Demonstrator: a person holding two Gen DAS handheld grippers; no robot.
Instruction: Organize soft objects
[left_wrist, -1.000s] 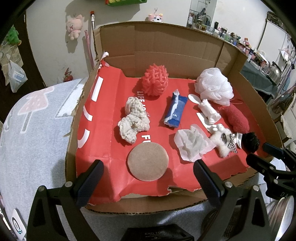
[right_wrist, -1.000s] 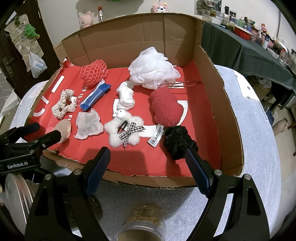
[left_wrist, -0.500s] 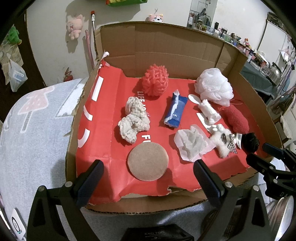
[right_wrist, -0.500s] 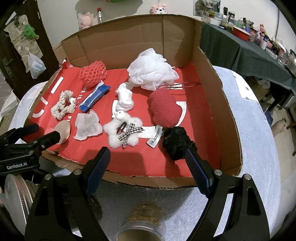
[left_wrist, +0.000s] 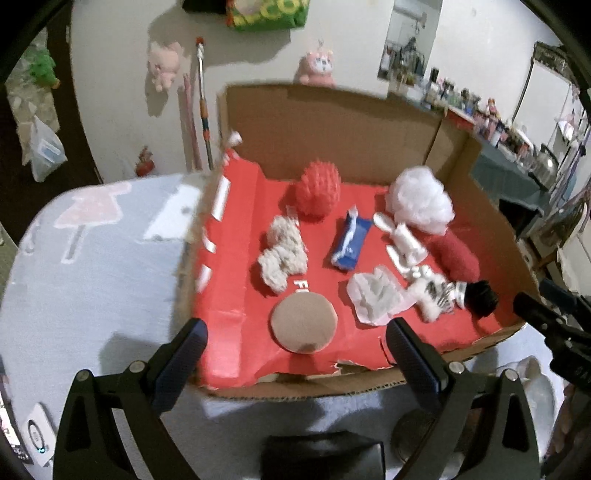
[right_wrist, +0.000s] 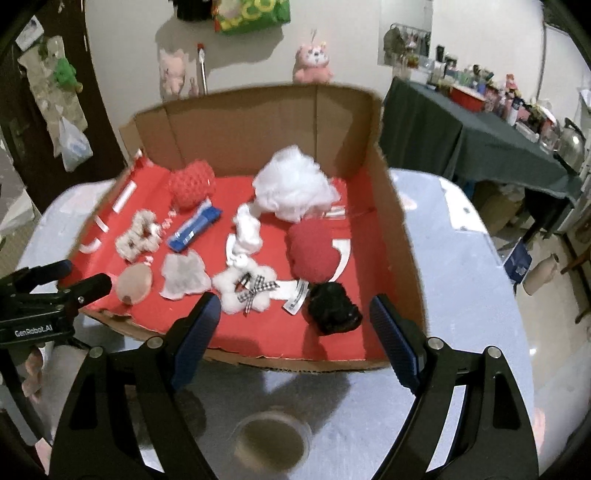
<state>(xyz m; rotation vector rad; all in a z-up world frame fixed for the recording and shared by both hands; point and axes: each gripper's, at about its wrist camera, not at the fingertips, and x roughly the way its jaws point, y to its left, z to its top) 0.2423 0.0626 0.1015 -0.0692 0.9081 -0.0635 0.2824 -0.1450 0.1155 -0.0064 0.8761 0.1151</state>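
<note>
Black fluffy pom-pom (right_wrist: 334, 308) just beyond right gripper (right_wrist: 295, 317) — gripper wide open, empty.

"GenRobot.AI" on left claw (right_wrist: 85, 291)

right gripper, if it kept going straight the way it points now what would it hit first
Most likely the black fluffy ball, lying between the open right gripper fingers' line near the cardboard box front edge; depth is unclear.

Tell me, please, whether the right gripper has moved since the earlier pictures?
Yes. The right gripper has risen and tipped up: the cardboard box sits lower in its view, showing more wall above. Its jaws are open and empty.
</note>
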